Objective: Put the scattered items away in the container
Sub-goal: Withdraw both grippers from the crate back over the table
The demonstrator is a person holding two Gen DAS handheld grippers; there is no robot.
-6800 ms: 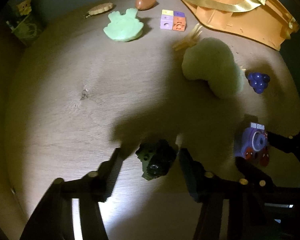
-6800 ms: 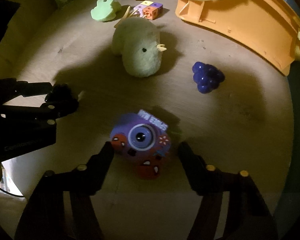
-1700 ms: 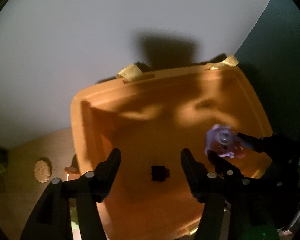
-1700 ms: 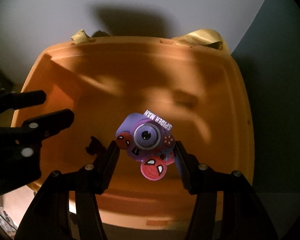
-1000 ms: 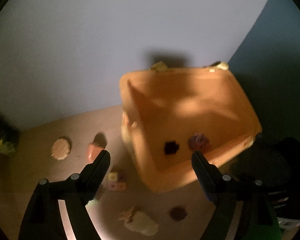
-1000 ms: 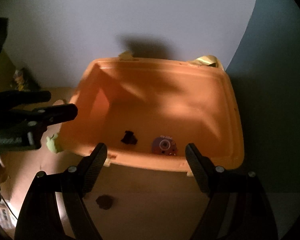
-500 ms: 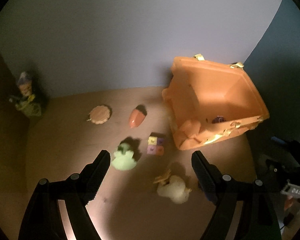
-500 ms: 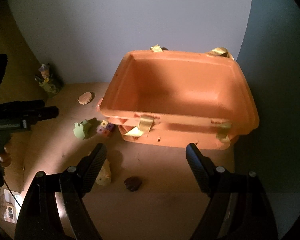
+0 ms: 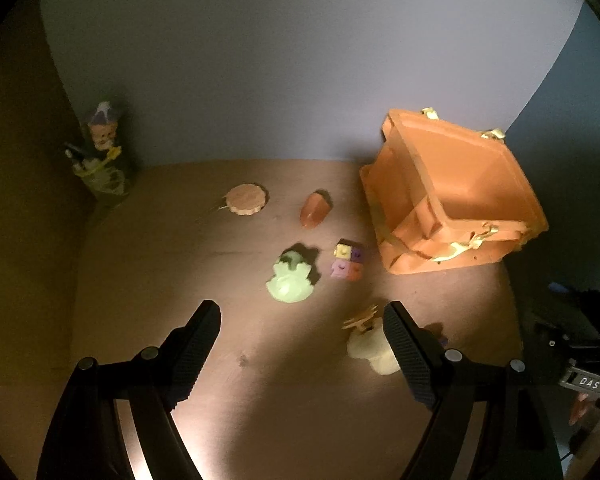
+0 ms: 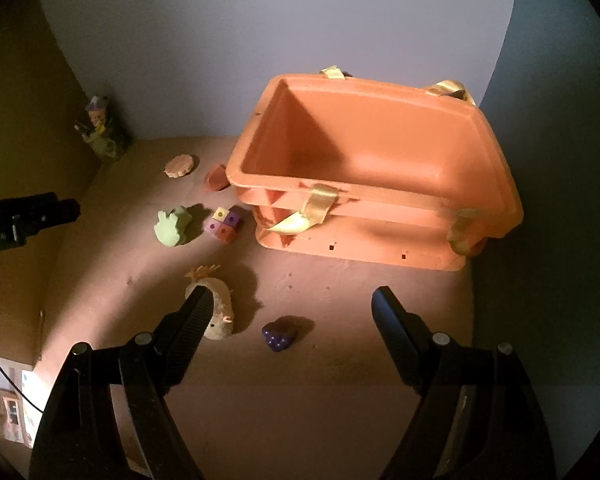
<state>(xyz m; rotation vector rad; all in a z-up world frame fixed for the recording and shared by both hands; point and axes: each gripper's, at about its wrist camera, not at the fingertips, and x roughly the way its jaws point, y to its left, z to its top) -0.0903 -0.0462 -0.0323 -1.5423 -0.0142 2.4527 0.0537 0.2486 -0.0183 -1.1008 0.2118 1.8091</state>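
The orange bin (image 9: 476, 184) (image 10: 380, 148) with yellow ribbon handles stands at the table's far right; its floor is hidden from both views. Scattered on the table are a green frog shape (image 9: 290, 280) (image 10: 173, 225), a coloured cube block (image 9: 347, 265) (image 10: 224, 224), an orange cone-like toy (image 9: 314, 210) (image 10: 215, 178), a tan cookie (image 9: 245, 199) (image 10: 180, 165), a pale plush chick (image 9: 370, 344) (image 10: 216, 308) and purple grapes (image 10: 278, 334). My left gripper (image 9: 302, 334) hangs open and empty high above the table. My right gripper (image 10: 290, 314) is open and empty too, above the grapes.
A figurine in a dark green box (image 9: 102, 156) (image 10: 100, 128) stands at the far left corner against the pale wall. The round wooden table (image 9: 180, 280) drops off at left and right. Dark equipment with a label (image 9: 580, 360) sits beyond the right edge.
Both grippers have pulled back and up from the bin, so more of the table shows. Earlier they let the dark toy and the purple Spider-Man toy go into the bin.
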